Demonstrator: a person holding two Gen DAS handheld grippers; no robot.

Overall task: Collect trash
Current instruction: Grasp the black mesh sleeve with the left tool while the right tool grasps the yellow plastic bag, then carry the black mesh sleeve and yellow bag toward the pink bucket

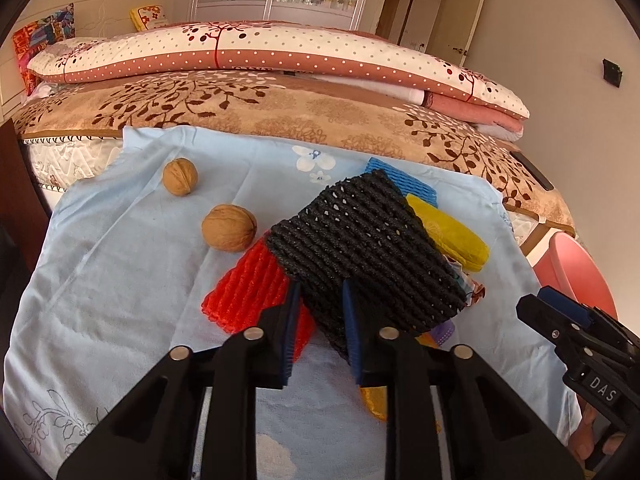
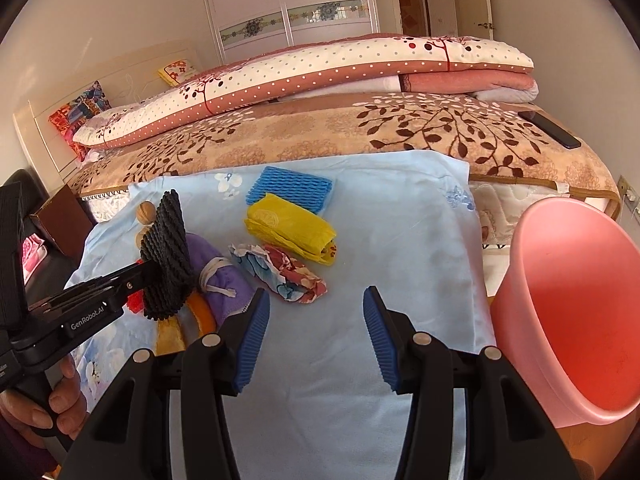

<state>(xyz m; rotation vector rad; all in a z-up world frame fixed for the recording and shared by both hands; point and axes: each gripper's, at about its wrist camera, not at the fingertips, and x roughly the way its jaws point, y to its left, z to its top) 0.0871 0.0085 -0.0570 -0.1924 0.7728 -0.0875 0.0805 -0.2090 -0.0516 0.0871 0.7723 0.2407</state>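
Two grippers are at work over a pale blue floral cloth spread on the bed. The left gripper has its jaws clenched on the near edge of a black foam mesh sleeve; seen from the right wrist, the sleeve stands up off the cloth, raised in the grip at about nine o'clock. The right gripper hangs with its jaws spread wide, nothing between them, above bare cloth.

Under the black sleeve lies a red foam mesh sleeve, poking out toward eight o'clock. Behind it, at one o'clock, a blue foam mesh sleeve lies flat, with a folded yellow plastic bag touching its near edge. Just beside the bag, toward the right gripper, sits a crumpled wad of patterned wrapper in red, blue and white. A purple cloth pouch with a white tie and a piece of orange-gold material lie next to the raised sleeve.

Two brown walnuts rest on the cloth at ten o'clock of the left gripper, one near the red sleeve, the other further back.

A pink plastic bin stands off the cloth's right side, at three o'clock, tilted mouth toward the camera. A dark phone lies on the brown leaf-patterned blanket beyond.
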